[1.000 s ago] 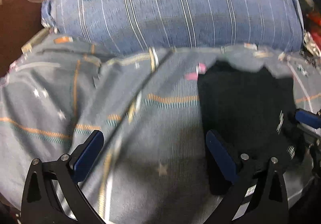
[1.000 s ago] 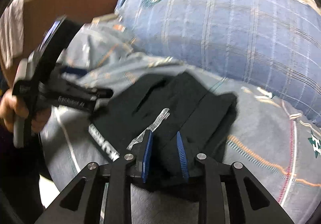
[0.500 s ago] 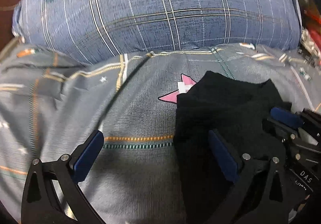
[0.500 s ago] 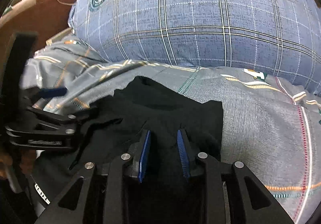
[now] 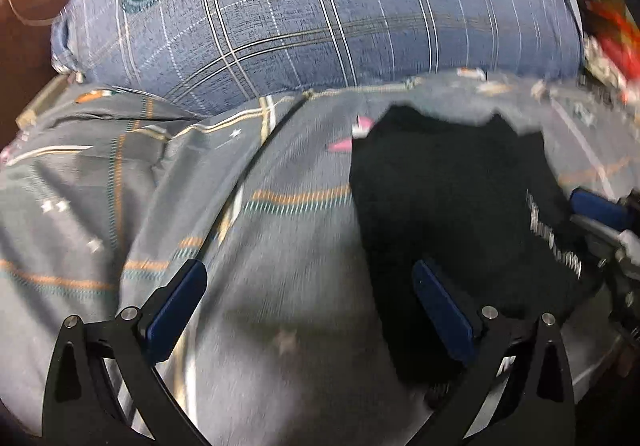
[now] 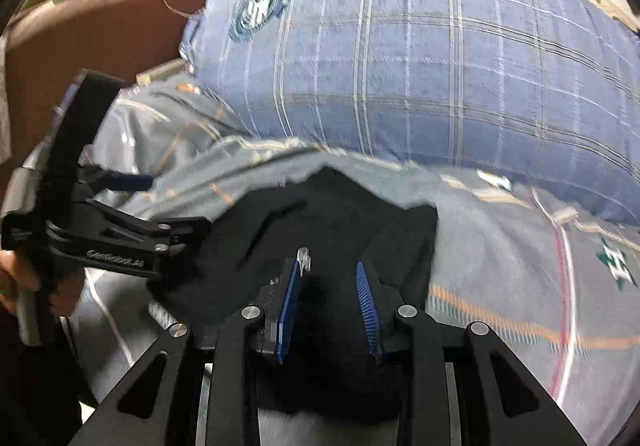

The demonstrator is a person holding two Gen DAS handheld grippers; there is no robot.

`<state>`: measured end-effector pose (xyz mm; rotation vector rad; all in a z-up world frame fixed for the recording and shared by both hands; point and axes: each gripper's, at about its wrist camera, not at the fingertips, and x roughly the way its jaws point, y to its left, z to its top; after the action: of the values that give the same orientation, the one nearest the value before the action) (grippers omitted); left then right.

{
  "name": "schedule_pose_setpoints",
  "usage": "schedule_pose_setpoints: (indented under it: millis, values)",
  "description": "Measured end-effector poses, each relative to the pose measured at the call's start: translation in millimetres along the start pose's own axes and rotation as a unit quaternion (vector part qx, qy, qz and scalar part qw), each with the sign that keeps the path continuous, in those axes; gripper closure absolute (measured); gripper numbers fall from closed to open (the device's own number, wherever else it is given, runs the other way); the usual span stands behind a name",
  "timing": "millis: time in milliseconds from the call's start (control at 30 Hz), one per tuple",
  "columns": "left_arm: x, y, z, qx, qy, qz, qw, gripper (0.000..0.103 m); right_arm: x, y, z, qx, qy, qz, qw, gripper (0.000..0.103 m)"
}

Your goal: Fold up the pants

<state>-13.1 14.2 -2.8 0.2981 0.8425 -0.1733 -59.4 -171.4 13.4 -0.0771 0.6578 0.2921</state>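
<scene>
Black pants (image 6: 344, 230) lie in a folded bundle on the grey patterned bedsheet (image 5: 224, 230), just short of the blue plaid pillow (image 5: 320, 14) that fills the far side of both views; right gripper (image 6: 330, 298) has its jaws set narrow, with dark cloth of the pants bunched in the gap between the blue pads and spilling ahead of the fingertips; both pads appear to press on the fabric, so it reads as a pinch on the near edge of the bundle (a pale tag or label shows just beyond the left pad); left gripper (image 5: 316, 306) stands with jaws spread wide and grips nothing; bare sheet fills most of the space between its fingers; the pants sit ahead of and around its right finger, whose pad overlaps the bundle's left edge, while its left finger is over sheet only, well apart from the cloth; white lettering on the pants shows to the right of that right finger, near the blue tip of the other gripper; from the right wrist view, the left gripper (image 6: 168, 234) comes in to the left of the jaws, its nearer finger at the left edge of the pants, a hand (image 6: 16, 282) on its handle; frames are motion-blurred, so fine contact at the left finger cannot be told.
</scene>
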Motion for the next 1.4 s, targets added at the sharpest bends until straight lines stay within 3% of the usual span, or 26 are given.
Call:
schedule_pose_setpoints:
  millis: [100,200,400,633,800,1400]
  values:
    - [-0.1,-10.1,-17.9,0.025,-0.021,0.029,0.9990,0.000,5.7,11.4,-21.6,-0.013,0.035,-0.013,0.999,0.072]
    - [-5.5,-16.7,-16.0,0.046,-0.037,0.056,0.9967,0.000,11.5,21.2,-24.2,-0.027,0.034,-0.032,0.999,0.072]
    - [-42.7,-3.2,-37.6,-0.015,-0.050,0.055,0.9971,0.000,-14.6,21.6,-19.6,0.023,0.038,-0.065,0.997,0.070]
    - [-93.6,-0.8,-49.2,-0.018,-0.088,0.087,0.9921,0.000,-50.8,45.4,-8.0,0.023,0.025,-0.098,0.995,0.060]
    - [-120.1,6.9,-49.3,-0.032,-0.104,0.087,0.9902,0.000,-74.4,62.5,0.3,0.006,0.010,-0.105,0.994,0.052]
    - [-177.2,19.5,-38.7,-0.062,-0.144,0.095,0.9831,0.000,-136.6,81.6,10.0,0.007,-0.040,-0.131,0.991,0.048]
